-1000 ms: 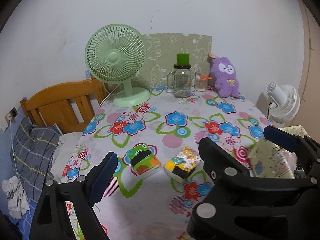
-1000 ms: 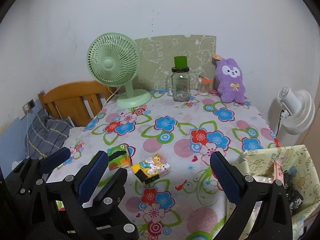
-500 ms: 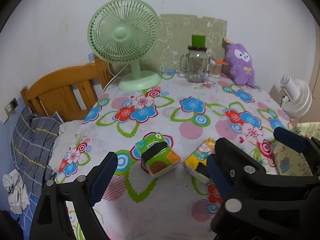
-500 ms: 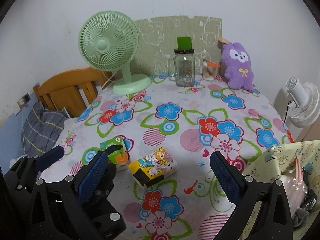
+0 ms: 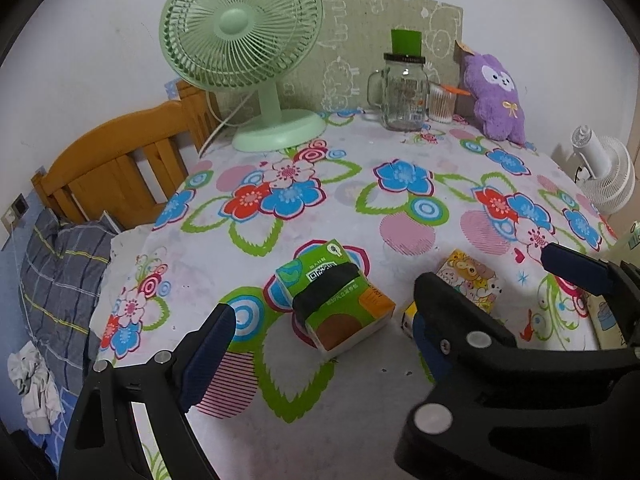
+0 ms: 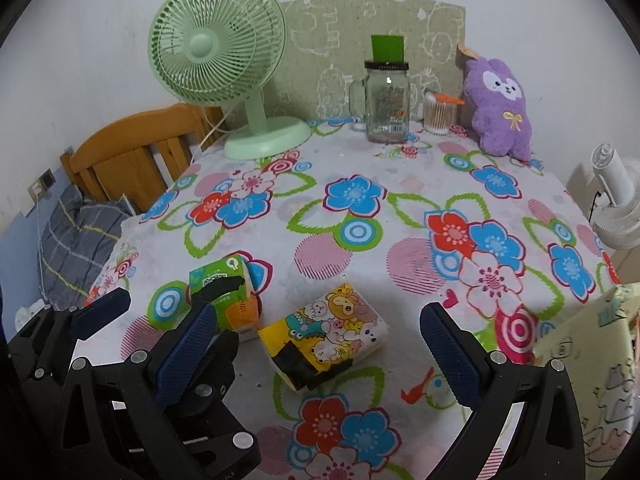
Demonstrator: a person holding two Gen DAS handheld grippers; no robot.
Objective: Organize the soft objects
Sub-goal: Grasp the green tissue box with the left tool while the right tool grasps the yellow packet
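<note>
The left gripper [image 5: 320, 328] hovers with fingers spread wide and empty; at 12 o'clock just beyond lies the green tissue pack with a black band [image 5: 334, 302] on the floral surface [image 5: 400, 184]. Only the right wrist view shows the whole yellow cartoon-bear tissue pack [image 6: 326, 336], between the wide-open, empty fingers of the right gripper [image 6: 314, 344]. Far off at 12 o'clock stands a mint-green desk fan [image 6: 218, 50].
</note>
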